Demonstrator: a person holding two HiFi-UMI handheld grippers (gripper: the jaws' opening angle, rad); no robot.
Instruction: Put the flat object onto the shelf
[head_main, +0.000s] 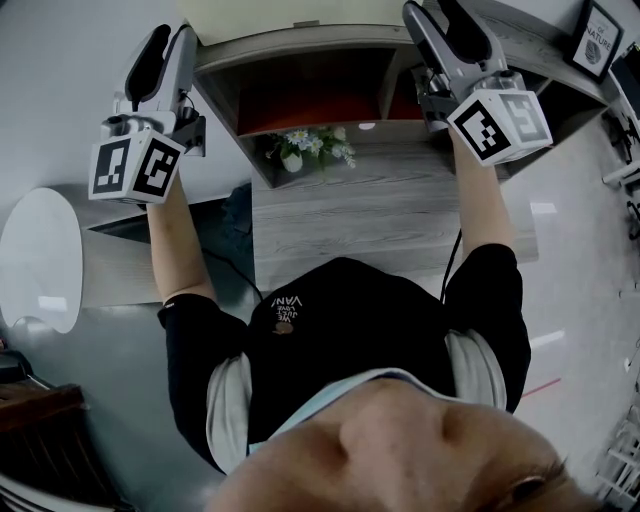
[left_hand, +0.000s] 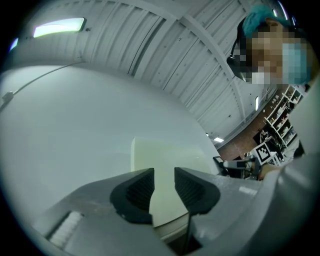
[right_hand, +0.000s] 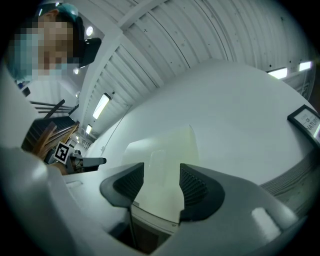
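The flat object is a pale cream board (head_main: 290, 15) lying on top of the wooden shelf unit (head_main: 300, 45), against the white wall. My left gripper (head_main: 165, 38) is raised at the shelf's left end and my right gripper (head_main: 435, 12) at its right end. In the left gripper view the jaws (left_hand: 164, 182) stand apart, and the board (left_hand: 167, 160) shows through the gap beyond them. In the right gripper view the jaws (right_hand: 161, 182) are also apart, with the board (right_hand: 162, 150) behind them. Neither pair of pads presses on it.
A small vase of flowers (head_main: 305, 145) stands in the shelf's open compartment, which has a red back. A framed picture (head_main: 597, 35) stands at the far right. A grey wood tabletop (head_main: 380, 210) lies below, with a white round table (head_main: 40, 255) at the left.
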